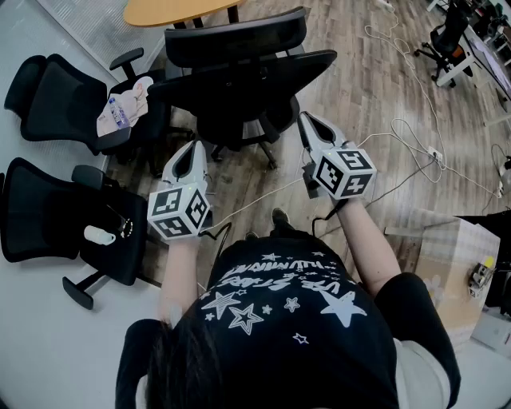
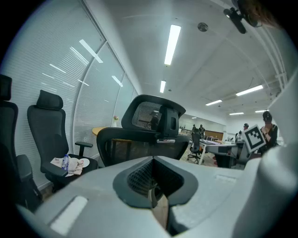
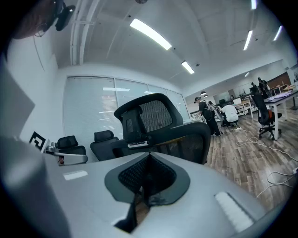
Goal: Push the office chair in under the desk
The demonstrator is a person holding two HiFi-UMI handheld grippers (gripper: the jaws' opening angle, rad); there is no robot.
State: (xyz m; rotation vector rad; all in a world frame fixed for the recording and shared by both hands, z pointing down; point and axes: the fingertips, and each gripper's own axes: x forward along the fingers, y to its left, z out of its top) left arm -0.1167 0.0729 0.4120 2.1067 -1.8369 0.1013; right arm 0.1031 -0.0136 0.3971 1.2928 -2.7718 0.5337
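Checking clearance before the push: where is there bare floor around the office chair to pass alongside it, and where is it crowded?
Bare wood floor lies right of the office chair, bordered by the white cables. The left is crowded: two spare chairs stand close beside it.

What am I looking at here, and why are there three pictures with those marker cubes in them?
There is no robot here. A person carries two hand-held tools. The head view comes from a camera on their head that looks down. It shows the left tool and the right tool; the marker cubes are part of the tools. The other two pictures come from a camera on each tool, looking along its jaws. Both tools are shut and hold nothing. Ahead stands a black chair, its back toward the person, with a wooden desk beyond it. Spare chairs stand at the left; one carries a bottle. Cables lie on the floor.
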